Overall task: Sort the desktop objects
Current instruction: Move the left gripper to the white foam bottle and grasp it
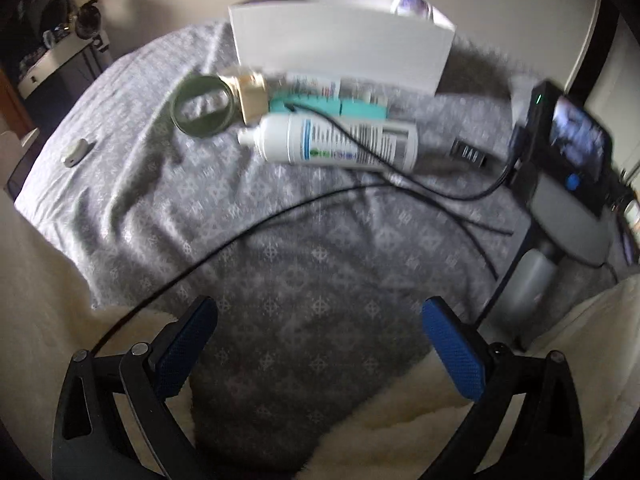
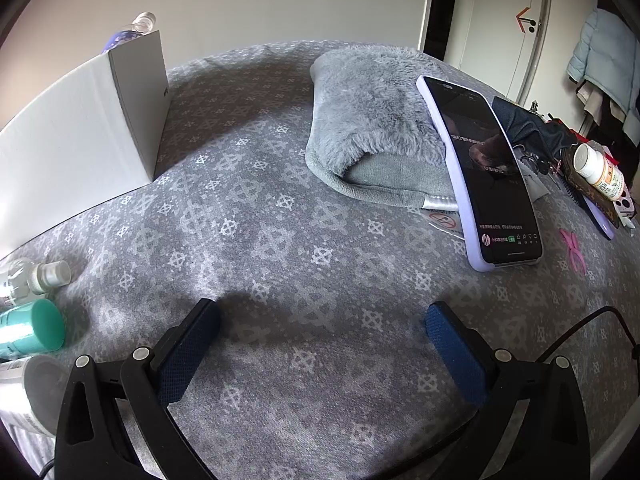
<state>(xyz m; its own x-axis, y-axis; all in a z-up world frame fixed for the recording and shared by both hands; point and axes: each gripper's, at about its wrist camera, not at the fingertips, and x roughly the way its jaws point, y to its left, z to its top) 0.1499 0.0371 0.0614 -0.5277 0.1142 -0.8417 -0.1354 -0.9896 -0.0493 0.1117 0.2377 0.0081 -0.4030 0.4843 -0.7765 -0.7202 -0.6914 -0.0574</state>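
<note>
Both the left gripper (image 1: 318, 344) and right gripper (image 2: 322, 346) hover spread and empty, only a bottle (image 1: 412, 2) boxed (image 1: 340, 52), the spray can (image 1: 336, 144) and tape roll (image 1: 202, 106) still out.

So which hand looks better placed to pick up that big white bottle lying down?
Probably the left gripper: its open jaws face the white bottle head-on. The right gripper sees only its end at the frame edge.

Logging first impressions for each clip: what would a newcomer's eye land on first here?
Probably the large white spray bottle lying on its side on the grey patterned cloth, in a cluster just in front of the upright white box, with a green ring to its left. In the right wrist view, a lit phone in a lilac case leans against a fluffy grey pouch. Both grippers hang open and empty.
</note>
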